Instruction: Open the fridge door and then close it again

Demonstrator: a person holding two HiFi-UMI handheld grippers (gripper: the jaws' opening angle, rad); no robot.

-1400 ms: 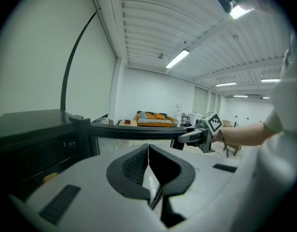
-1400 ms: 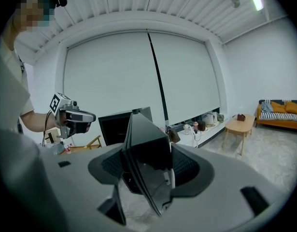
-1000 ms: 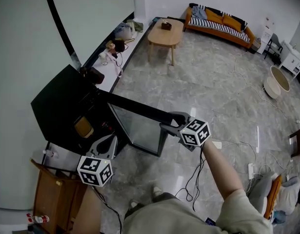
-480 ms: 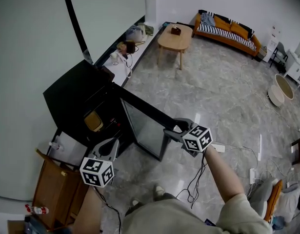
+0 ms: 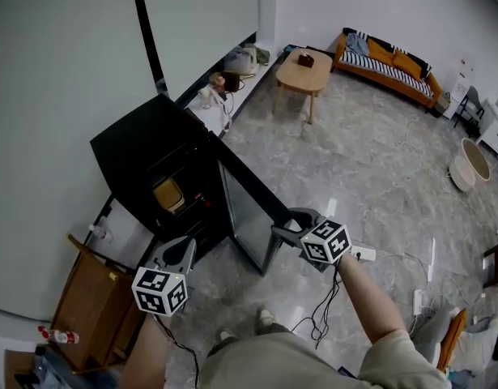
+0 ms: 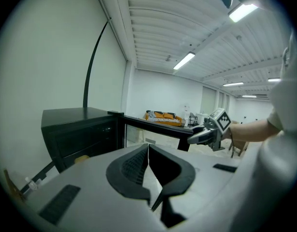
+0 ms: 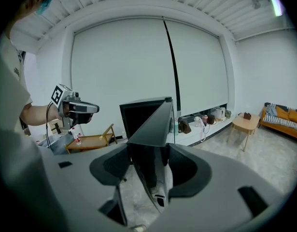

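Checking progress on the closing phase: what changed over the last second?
The fridge door, clamped at its free edge by the right gripper, swung partway back toward the fridge, narrowing the opening. The grip is unchanged, the door is still ajar, and the left gripper stayed shut and empty.

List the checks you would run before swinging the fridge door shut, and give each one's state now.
1. Door open and ready to swing: ok.
2. Right claw gripping the door's free edge: ok; the edge sits between its jaws.
3. Left claw empty: ok; it is shut on nothing.
4. Left claw out of the door's path: cannot tell; it hangs near the front corner of the fridge.
5. Yellow item fully inside the fridge: ok.
6. Shoe outside the swing: ok.
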